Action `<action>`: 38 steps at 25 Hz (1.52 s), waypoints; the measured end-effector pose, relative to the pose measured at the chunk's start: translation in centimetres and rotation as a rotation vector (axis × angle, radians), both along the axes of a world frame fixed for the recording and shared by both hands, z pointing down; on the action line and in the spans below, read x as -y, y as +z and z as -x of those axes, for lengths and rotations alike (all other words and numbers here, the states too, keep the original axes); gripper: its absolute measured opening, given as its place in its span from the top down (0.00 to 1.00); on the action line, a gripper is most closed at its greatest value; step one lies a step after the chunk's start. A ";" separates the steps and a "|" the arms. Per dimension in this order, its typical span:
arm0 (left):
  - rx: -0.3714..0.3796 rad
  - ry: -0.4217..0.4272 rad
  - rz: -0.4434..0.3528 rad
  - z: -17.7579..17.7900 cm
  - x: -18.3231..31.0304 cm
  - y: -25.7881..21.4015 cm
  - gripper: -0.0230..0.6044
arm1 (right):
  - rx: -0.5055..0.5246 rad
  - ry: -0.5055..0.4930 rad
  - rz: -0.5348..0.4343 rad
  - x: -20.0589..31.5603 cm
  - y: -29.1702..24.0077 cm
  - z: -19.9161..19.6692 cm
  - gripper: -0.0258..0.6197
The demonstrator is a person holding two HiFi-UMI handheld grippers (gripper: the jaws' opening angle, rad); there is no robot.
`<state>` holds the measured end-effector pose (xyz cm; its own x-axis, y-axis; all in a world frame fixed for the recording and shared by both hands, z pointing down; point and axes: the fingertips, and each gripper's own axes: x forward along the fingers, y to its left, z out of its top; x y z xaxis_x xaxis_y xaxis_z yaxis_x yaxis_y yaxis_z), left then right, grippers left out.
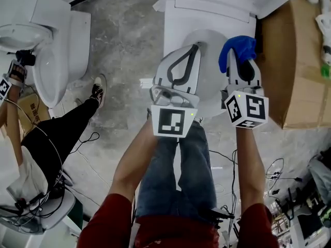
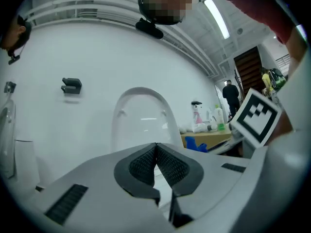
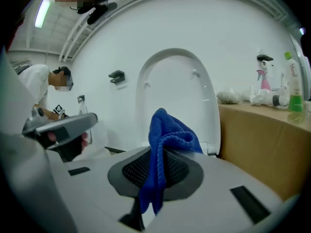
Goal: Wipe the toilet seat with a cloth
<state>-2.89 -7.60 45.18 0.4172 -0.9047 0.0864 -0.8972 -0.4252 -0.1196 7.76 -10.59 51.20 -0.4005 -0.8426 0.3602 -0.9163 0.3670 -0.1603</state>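
A grey concrete floor [image 1: 124, 50] carries white toilets. The blue cloth [image 1: 238, 49] is bunched above the right edge of the toilet seat [image 1: 209, 79], pinched between the closed jaws of the right gripper [image 1: 243, 66]. The lid [image 3: 177, 91] stands raised behind it. Just beside, over the seat's middle, the left gripper [image 1: 194, 50] has its jaws pressed together on nothing. A cardboard box [image 1: 292, 61] stands along the toilet's right side, and a second toilet [image 1: 57, 50] stands well to the left.

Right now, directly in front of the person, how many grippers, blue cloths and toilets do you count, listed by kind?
grippers: 2 (left gripper, right gripper)
blue cloth: 1
toilet: 1
total: 4
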 end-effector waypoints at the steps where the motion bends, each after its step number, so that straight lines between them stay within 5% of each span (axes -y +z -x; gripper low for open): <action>1: -0.011 -0.001 -0.005 0.2 -0.1 -0.3 0.94 | -0.016 0.005 0.015 0.9 0.8 0.0 0.87; 15: -0.109 -0.129 -0.033 8.3 0.7 -1.6 0.94 | -0.286 -0.003 0.263 11.7 13.1 2.1 0.87; 25: -0.118 -0.189 0.003 13.1 0.4 0.2 0.94 | -0.336 -0.034 0.292 13.1 15.6 6.1 0.87; 33: -0.112 -0.208 0.010 16.1 -0.8 0.4 0.94 | -0.385 -0.196 0.248 13.0 15.3 15.0 0.87; 38: -0.116 -0.227 0.010 17.6 -1.6 0.4 0.94 | -0.518 -0.388 0.205 11.7 15.1 20.0 0.87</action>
<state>-20.46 -6.04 45.53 0.2107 -0.9757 0.0593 -0.9773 -0.2115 -0.0075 -12.26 -22.32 66.34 -0.3931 -0.5667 0.7241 -0.7016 0.6938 0.1621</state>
